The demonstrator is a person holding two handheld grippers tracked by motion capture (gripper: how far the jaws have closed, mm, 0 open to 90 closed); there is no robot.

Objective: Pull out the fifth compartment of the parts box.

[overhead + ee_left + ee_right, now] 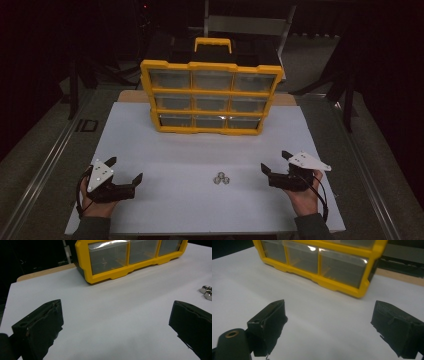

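Note:
A yellow organizer box [211, 95] with nine clear drawers stands upright at the back of the white board [165, 155]; its lower drawers show in the left gripper view [110, 257] and the right gripper view [322, 262]. Three small metal nuts [221, 178] lie together near the front middle; two of them show at the right edge of the left gripper view [206, 292]. My left gripper [124, 170] rests at the front left, open and holding nothing [116, 322]. My right gripper [275, 162] rests at the front right, open and holding nothing [328, 320].
The board lies on a wooden tabletop [131, 95] whose edge shows behind it. A black case with a yellow handle [213, 44] sits behind the organizer. Dark floor and metal rails [45, 160] flank the table. Bare board lies between the organizer and the nuts.

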